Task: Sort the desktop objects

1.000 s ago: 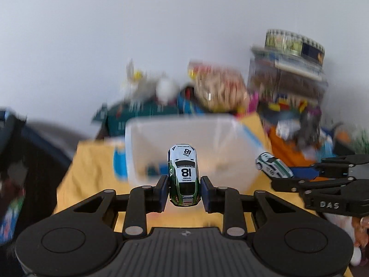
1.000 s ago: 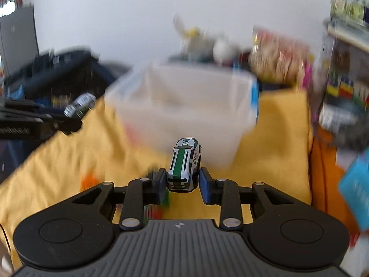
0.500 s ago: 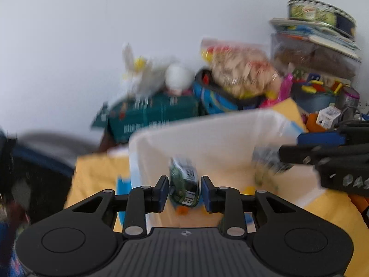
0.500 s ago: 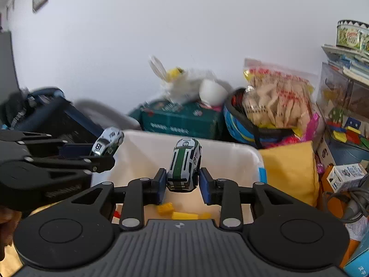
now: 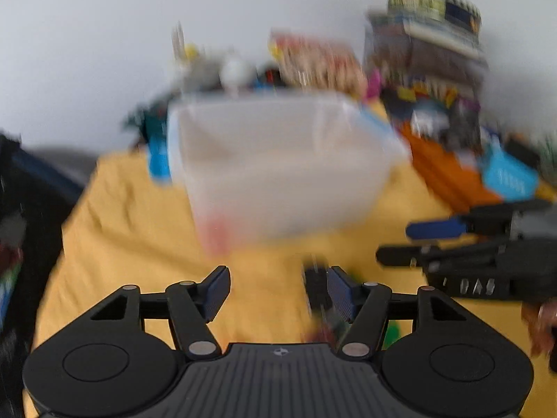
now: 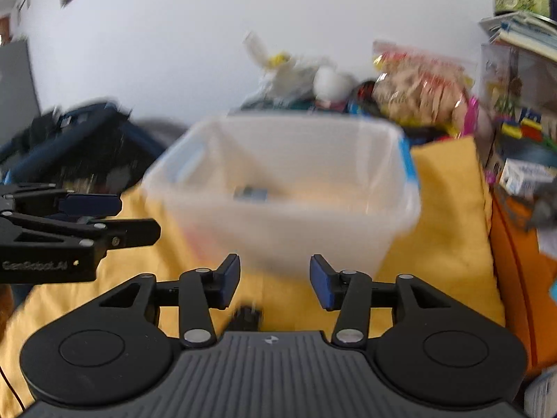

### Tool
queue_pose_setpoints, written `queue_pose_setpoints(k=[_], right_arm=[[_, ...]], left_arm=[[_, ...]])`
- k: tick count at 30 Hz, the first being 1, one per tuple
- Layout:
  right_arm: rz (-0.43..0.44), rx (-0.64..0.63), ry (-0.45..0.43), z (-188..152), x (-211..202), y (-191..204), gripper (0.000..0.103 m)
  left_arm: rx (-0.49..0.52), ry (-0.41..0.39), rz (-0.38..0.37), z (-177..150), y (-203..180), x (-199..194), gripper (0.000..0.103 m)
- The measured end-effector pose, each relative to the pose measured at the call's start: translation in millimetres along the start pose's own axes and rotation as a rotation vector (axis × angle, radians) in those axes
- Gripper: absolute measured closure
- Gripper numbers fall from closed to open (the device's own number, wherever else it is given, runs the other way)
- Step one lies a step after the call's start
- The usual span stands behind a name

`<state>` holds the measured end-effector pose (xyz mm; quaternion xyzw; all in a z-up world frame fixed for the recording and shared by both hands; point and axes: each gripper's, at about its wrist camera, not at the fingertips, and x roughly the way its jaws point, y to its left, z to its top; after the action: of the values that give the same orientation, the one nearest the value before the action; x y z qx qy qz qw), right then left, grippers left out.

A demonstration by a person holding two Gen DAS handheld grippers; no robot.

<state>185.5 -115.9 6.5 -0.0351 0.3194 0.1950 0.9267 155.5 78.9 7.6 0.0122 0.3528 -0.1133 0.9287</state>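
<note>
**Grippers Emptied at the Toy Tub**

The left gripper (image 5: 278,291) is seen with its jaws just spread apart and nothing clamped; a blurred dark object (image 5: 318,296), possibly a toy car, is caught beside its right pad. The right gripper (image 6: 275,280) is likewise just opened and empty, a small dark shape (image 6: 248,317) showing below it. The translucent plastic tub (image 6: 400,181) is set on the yellow-covered worktop (image 6: 449,209), near both grippers. Only a smeared blue item (image 6: 254,193) can be made out inside. Such toys are judged light, rigid and smooth-sided, best pinched across the flanks.
</note>
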Motion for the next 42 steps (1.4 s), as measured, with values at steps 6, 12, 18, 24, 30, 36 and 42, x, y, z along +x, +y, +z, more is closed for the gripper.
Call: queue_pose_setpoints(k=[6, 12, 18, 24, 30, 36, 42], right_arm=[[0.027, -0.031, 0.148, -58, -5, -4, 0.054], [0.04, -0.034, 0.276, -98, -4, -12, 0.055], [0.084, -0.102, 0.189, -80, -8, 3, 0.057], [0.038, -0.157, 0.112, -71, 9, 14, 0.075], [0.173, -0.124, 0.222, -76, 6, 5, 0.076], [0.2, -0.063, 0.309, -91, -3, 5, 0.074], [0.146, -0.01, 0.297, -92, -13, -4, 0.073]], left_arm=[[-0.012, 0.151, -0.051, -56, -17, 1, 0.038], [-0.041, 0.204, -0.066, -78, -20, 1, 0.038], [-0.03, 0.184, -0.054, -69, -17, 4, 0.038], [0.049, 0.164, -0.022, -44, -4, 19, 0.039], [0.303, 0.199, -0.124, -29, -12, 52, 0.049], [0.494, 0.211, -0.208, -21, -32, 74, 0.061], [0.515, 0.221, -0.219, -19, -47, 87, 0.067]])
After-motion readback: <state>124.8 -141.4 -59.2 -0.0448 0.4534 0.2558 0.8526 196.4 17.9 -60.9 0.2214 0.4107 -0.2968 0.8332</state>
